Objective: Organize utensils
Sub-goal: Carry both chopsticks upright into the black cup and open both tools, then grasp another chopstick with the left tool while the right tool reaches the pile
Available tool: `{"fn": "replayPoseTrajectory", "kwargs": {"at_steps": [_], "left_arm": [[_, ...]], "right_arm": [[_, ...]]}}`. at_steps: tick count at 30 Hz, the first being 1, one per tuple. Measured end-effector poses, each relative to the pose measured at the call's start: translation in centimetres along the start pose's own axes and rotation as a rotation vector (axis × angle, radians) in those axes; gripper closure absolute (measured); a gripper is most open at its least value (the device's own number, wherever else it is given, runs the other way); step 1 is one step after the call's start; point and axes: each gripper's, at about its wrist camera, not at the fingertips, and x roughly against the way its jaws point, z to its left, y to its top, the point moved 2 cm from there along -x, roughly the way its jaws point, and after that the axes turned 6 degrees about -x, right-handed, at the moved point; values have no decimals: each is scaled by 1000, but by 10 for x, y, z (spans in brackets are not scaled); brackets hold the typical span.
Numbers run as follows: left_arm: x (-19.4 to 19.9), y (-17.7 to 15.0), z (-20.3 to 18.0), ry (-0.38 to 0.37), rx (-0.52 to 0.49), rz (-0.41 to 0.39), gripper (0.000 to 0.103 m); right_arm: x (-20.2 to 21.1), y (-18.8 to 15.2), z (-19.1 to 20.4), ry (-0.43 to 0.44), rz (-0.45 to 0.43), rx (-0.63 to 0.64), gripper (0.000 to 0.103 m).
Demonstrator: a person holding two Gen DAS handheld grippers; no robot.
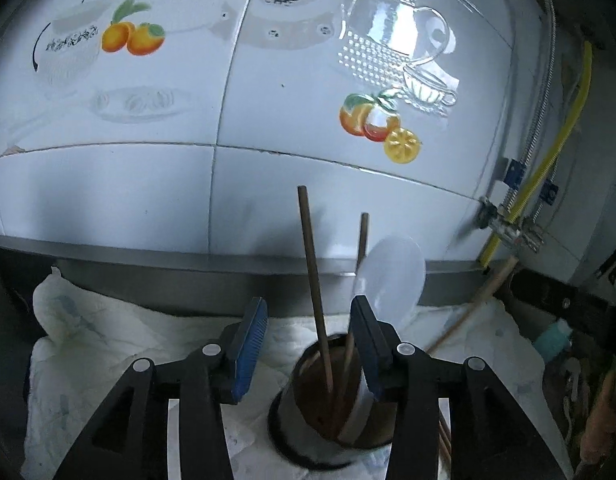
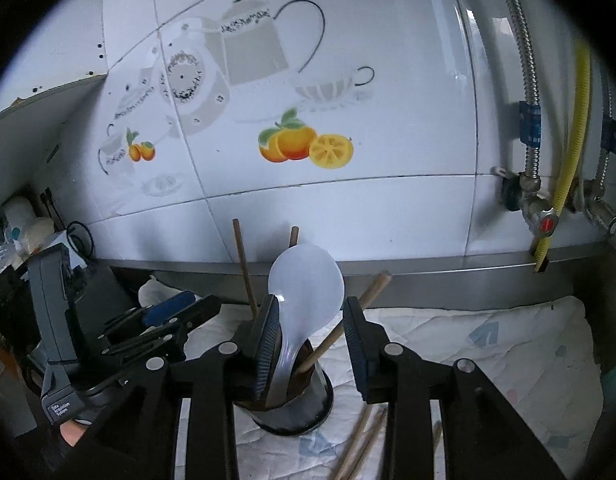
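A dark round utensil holder (image 1: 340,396) (image 2: 292,404) stands on a white cloth. In it stand two brown chopsticks (image 1: 314,284) (image 2: 244,264) and a white plastic rice spoon (image 1: 392,276) (image 2: 308,284). A lighter wooden stick (image 2: 348,316) leans in it too. My left gripper (image 1: 308,344) is open just above and behind the holder, empty. My right gripper (image 2: 310,340) is open around the spoon's neck, its left pad close to the spoon. The left gripper (image 2: 164,320) shows at the left of the right wrist view.
The white cloth (image 2: 488,344) (image 1: 108,332) covers a steel counter against a tiled wall with fruit decals (image 2: 304,144). Loose wooden chopsticks (image 2: 360,444) lie on the cloth beside the holder. Pipes, valves and a yellow hose (image 2: 568,152) stand at right. Clutter sits at far left (image 2: 20,224).
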Motion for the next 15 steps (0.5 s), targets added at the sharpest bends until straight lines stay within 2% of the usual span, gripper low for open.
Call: {"fn": "replayPoseTrajectory", "kwargs": {"at_steps": [9, 15], "left_arm": [[26, -15, -24, -58, -27, 74, 56], [30, -35, -59, -117, -92, 135, 56]], "right_arm": [[28, -16, -11, -14, 25, 40, 66], [37, -34, -40, -57, 57, -16, 66]]}}
